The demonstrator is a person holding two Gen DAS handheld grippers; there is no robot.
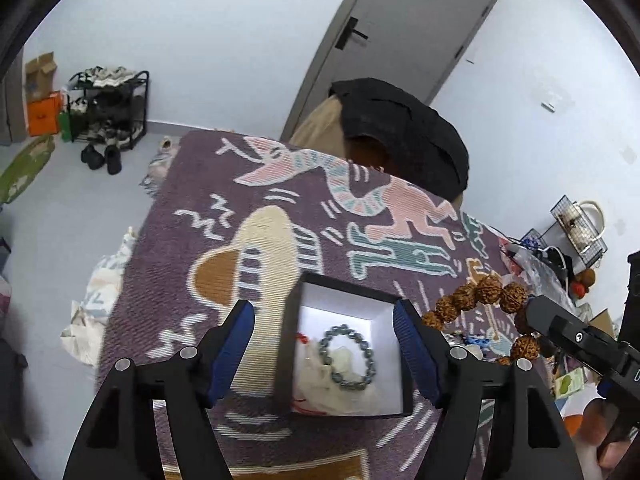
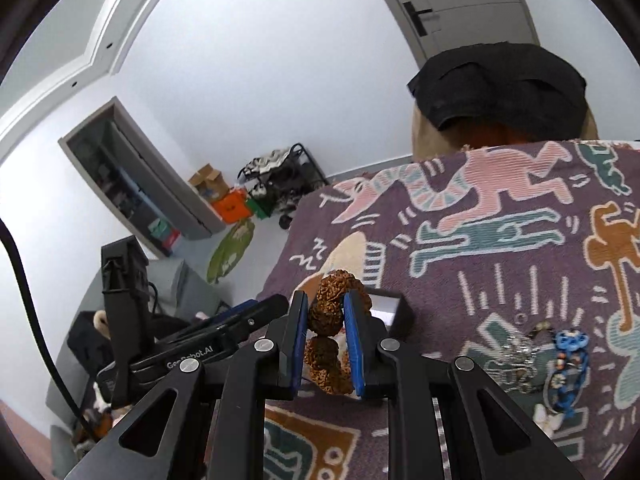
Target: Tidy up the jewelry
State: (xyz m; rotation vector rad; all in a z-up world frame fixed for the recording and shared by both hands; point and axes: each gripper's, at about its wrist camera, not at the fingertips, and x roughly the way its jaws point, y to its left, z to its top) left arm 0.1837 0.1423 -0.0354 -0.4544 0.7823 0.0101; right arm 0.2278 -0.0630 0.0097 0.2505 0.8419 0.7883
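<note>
A black box (image 1: pixel 288 320) with a white inside sits on the patterned purple cloth (image 1: pixel 208 184). In it lie a grey-blue bead bracelet (image 1: pixel 347 356), white wrapping and a red cord (image 1: pixel 301 338). My left gripper (image 1: pixel 324 312) is open, its blue pads either side of the box, above it. My right gripper (image 2: pixel 326 304) is shut on a bracelet of large brown knobbly beads (image 2: pixel 332 296) and holds it in the air beside the box's right side (image 1: pixel 476 296). The box (image 2: pixel 394 308) shows just behind the right fingers.
More jewelry lies on the cloth to the right: a silver chain (image 2: pixel 516 356) and a blue beaded piece (image 2: pixel 570 356). A chair with a black garment (image 1: pixel 404 132) stands behind the table. A shoe rack (image 1: pixel 108 104) stands by the far wall, a door (image 1: pixel 400 36) behind.
</note>
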